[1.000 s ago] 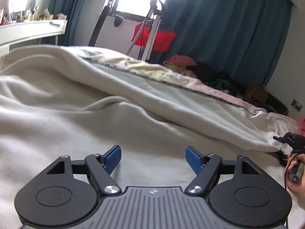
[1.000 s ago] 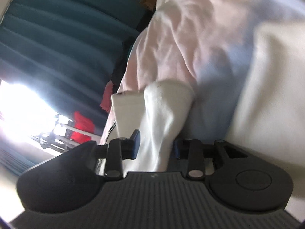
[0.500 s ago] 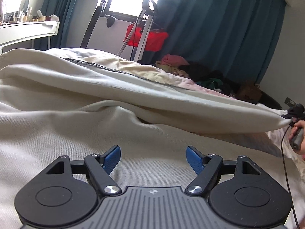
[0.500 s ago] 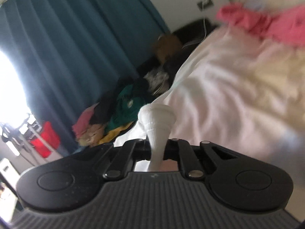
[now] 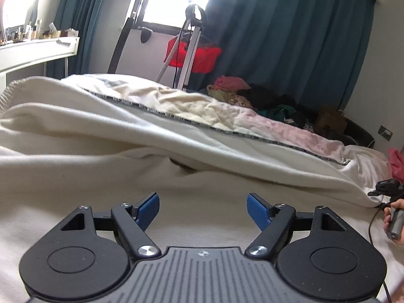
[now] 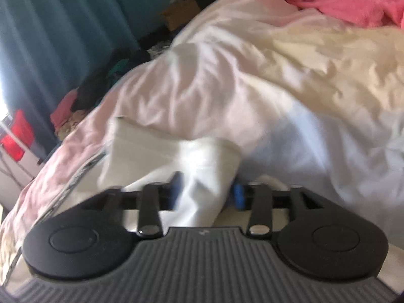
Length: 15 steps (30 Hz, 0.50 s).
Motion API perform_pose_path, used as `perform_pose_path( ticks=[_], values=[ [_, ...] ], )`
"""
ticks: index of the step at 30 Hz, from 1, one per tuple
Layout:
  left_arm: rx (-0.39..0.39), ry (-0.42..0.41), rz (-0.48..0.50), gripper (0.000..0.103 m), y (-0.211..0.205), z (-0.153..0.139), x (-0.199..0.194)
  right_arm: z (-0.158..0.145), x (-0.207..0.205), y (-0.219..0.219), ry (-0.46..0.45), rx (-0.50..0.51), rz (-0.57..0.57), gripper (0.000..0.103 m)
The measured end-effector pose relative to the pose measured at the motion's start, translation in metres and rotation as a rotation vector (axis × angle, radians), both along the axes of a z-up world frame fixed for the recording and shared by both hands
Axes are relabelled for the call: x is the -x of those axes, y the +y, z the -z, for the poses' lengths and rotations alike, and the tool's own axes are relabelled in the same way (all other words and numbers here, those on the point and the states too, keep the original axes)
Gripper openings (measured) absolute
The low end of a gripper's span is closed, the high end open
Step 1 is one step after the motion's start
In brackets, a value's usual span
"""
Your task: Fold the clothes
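A large cream garment [image 5: 101, 166] lies spread over the bed, with one long part [image 5: 176, 136] folded across it toward the right. My left gripper [image 5: 203, 202] hovers just above the cream cloth, blue pads wide apart and nothing between them. My right gripper [image 6: 206, 189] has its jaws opening. The white ribbed end of the garment [image 6: 209, 161] still sits loosely between its blue pads. In the left wrist view the right gripper [image 5: 386, 186] shows at the right edge by that end of the cloth, with a hand [image 5: 394, 217] behind it.
A crumpled pale pink and cream sheet [image 6: 252, 63] covers the bed beyond the garment, with a pink garment [image 6: 353, 0] at its far end. A heap of clothes [image 5: 252, 96], a red basket on a stand [image 5: 194, 55], teal curtains [image 5: 290, 38] and a white shelf [image 5: 38, 50] surround the bed.
The right gripper's jaws, pinched tight on the white cloth end half a second ago, have spread apart. The folded part has come down onto the bed. The left gripper has risen slightly.
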<state>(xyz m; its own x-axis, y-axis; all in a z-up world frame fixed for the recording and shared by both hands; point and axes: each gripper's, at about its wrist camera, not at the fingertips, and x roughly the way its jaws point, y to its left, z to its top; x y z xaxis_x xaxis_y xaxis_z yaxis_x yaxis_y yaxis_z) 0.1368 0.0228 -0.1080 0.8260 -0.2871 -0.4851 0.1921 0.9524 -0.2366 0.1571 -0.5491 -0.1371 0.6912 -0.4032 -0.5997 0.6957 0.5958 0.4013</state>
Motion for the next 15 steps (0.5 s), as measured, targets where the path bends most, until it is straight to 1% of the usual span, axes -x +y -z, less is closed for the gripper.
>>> perform_pose_path(
  ticks=[1, 2, 3, 5, 9, 12, 13, 14, 15],
  values=[
    [-0.008, -0.009, -0.002, 0.079, -0.001, -0.003, 0.002, -0.007, 0.005, 0.012, -0.003, 0.034, -0.019, 0.084],
    [-0.014, -0.017, -0.004, 0.081, -0.001, -0.007, 0.005, -0.014, 0.01, 0.026, -0.008, 0.072, -0.045, 0.09],
    [-0.02, -0.024, -0.009, 0.082, -0.001, -0.01, 0.009, -0.022, 0.015, 0.04, -0.009, 0.1, -0.087, 0.088],
    [-0.035, -0.025, -0.02, 0.082, 0.0, -0.016, 0.015, -0.039, 0.024, 0.066, -0.006, 0.134, -0.184, 0.088],
    [-0.062, -0.039, -0.025, 0.083, 0.005, -0.031, 0.034, -0.072, 0.053, 0.127, -0.023, 0.188, -0.339, 0.088],
    [-0.082, -0.067, -0.023, 0.086, 0.011, -0.045, 0.056, -0.095, 0.077, 0.171, -0.032, 0.245, -0.433, 0.088],
    [-0.086, -0.08, -0.029, 0.087, 0.014, -0.05, 0.065, -0.102, 0.086, 0.182, -0.039, 0.258, -0.454, 0.088],
    [-0.085, -0.092, -0.027, 0.09, 0.017, -0.054, 0.074, -0.106, 0.095, 0.192, -0.055, 0.269, -0.466, 0.088],
    [-0.084, -0.104, -0.023, 0.091, 0.019, -0.058, 0.082, -0.109, 0.105, 0.2, -0.072, 0.276, -0.484, 0.088]
  ],
)
